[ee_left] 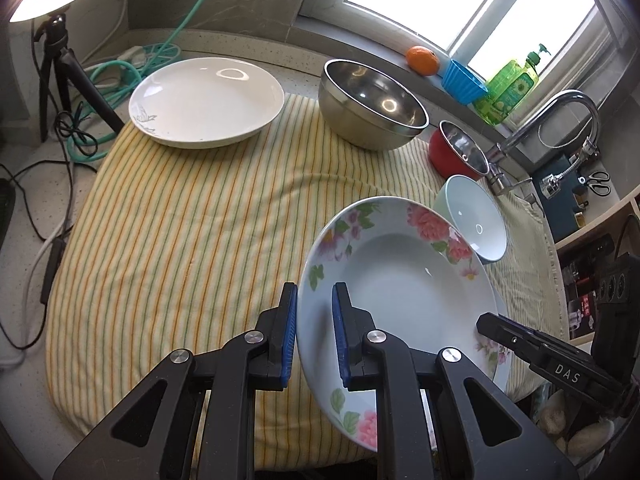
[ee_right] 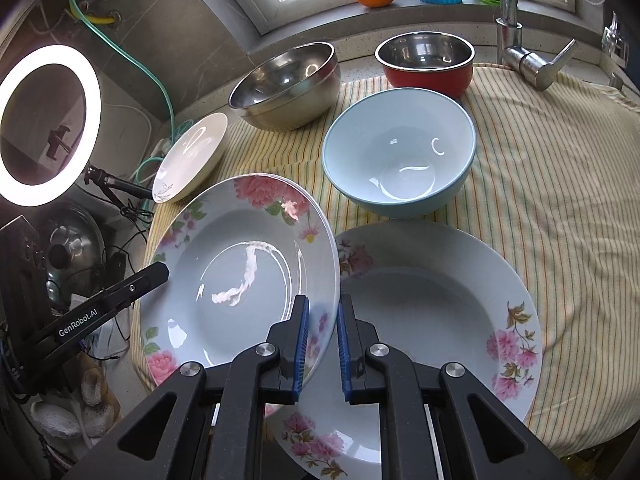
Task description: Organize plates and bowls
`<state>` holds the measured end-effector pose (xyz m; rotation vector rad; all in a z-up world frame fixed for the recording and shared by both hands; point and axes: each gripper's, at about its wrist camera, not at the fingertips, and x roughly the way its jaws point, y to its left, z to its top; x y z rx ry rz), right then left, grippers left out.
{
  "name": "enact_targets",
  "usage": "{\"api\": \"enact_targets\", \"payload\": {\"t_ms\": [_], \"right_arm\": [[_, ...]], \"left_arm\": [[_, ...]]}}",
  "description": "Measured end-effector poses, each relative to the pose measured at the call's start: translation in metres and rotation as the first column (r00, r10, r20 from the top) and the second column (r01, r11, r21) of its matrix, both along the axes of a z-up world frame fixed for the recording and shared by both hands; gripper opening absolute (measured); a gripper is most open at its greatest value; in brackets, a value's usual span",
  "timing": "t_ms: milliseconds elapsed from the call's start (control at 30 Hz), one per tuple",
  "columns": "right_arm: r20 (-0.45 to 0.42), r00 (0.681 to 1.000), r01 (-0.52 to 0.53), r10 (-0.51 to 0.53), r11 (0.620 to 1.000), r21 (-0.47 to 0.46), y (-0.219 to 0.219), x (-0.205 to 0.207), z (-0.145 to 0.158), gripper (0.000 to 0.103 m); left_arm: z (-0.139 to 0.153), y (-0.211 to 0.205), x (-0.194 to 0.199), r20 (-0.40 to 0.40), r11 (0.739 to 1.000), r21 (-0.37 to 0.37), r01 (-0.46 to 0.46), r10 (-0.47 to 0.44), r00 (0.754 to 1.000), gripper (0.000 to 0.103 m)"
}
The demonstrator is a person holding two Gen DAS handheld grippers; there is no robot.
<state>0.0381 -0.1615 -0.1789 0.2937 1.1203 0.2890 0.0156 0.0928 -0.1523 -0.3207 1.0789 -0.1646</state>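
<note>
A glossy, deep, round ceramic plate with pink peonies and green leaves on its broad rim (ee_left: 400,292) is held tilted above the desk, gripped at opposite edges. The left gripper (ee_left: 315,334) has its blue ribbed jaws pinching the plate's near-left rim, one pad on each face. The right gripper (ee_right: 323,338) pinches the opposite rim in the same way.

Below and beside it, in the right wrist view, a second floral ceramic plate with paler pink blossoms (ee_right: 440,312) lies flat on a soft, rumpled cloth with yellow and green stripes (ee_left: 180,232) that covers the desk. Just beyond sits an empty pale-blue ceramic bowl with a white glazed interior (ee_right: 400,156). Further back stand an empty polished stainless-steel mixing bowl (ee_left: 372,106) and an empty smaller bowl, red outside and steel inside (ee_right: 426,64). A shallow white porcelain plate with a faint grey sprig (ee_left: 206,102) rests at the cloth's far left edge.

On the stone sill sit an orange mandarin (ee_left: 423,60) and an empty blue fluted silicone cup (ee_left: 464,82).
</note>
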Motion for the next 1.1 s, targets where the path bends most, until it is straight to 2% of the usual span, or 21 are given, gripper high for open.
{"api": "enact_targets", "payload": {"t_ms": [400,1100], "right_arm": [[0.001,1.000,-0.026,0.026,1.000,-0.014,-0.024,-0.017,-0.001,0.013],[-0.013,1.000,0.005,-0.006,0.999,-0.040,-0.074,-0.036,-0.007,0.013]], "left_arm": [[-0.003,-0.025,-0.023,-0.002,1.000,-0.006,-0.018,0.018,1.000,0.015],[-0.016,-0.078,-0.032,-0.032,1.000,-0.008,0.029,-0.029,0.999,0.015]]}}
